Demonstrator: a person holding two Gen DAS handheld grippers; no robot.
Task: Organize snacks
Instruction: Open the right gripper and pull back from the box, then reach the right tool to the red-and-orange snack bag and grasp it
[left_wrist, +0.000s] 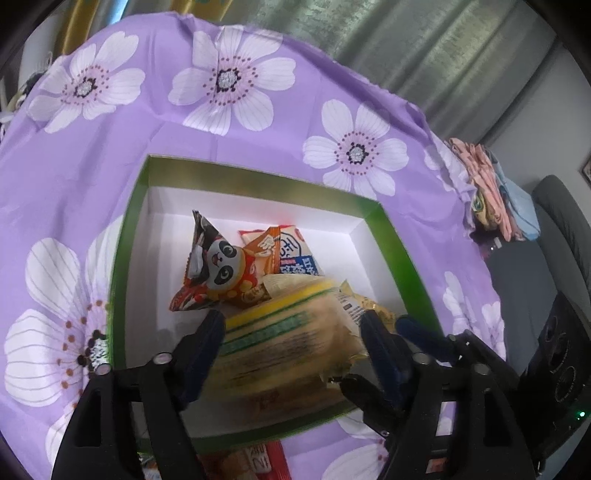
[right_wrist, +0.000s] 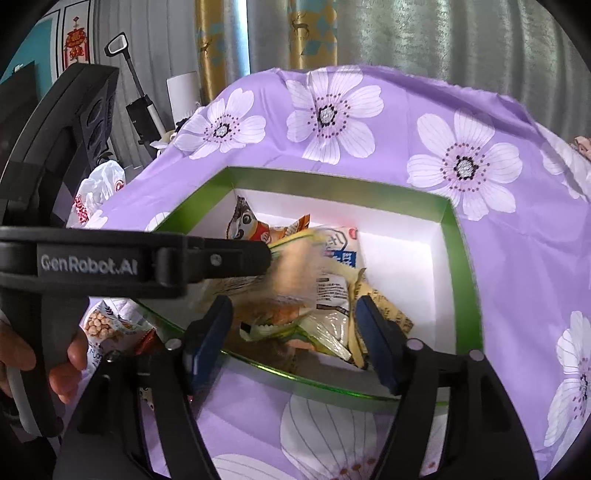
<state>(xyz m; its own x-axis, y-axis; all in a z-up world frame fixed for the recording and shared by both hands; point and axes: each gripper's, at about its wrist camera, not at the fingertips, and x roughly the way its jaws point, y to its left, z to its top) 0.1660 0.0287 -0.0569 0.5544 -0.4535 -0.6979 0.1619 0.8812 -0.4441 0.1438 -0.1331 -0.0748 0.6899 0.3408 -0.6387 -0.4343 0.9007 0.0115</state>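
A green box (left_wrist: 258, 177) (right_wrist: 332, 181) with a white inside lies on the purple flowered cloth. In it are a panda packet (left_wrist: 221, 266) (right_wrist: 242, 221), an orange packet (left_wrist: 266, 243) and a blue-and-white packet (left_wrist: 295, 254) (right_wrist: 343, 251). A large yellow-and-green packet (left_wrist: 280, 332) (right_wrist: 295, 280), blurred, sits low in the box's near half. My left gripper (left_wrist: 291, 321) straddles it with its jaws apart, and its pads do not press on it. My right gripper (right_wrist: 293, 306) straddles the packet's other end, also open. Each gripper shows in the other's view.
More snack packets lie on the cloth outside the box's near edge: a chickpea packet (right_wrist: 103, 328) and a red packet (left_wrist: 258, 458). A person's hand (right_wrist: 62, 362) holds the left gripper. Folded fabric (left_wrist: 491, 192) sits at the table's right edge, and curtains hang behind.
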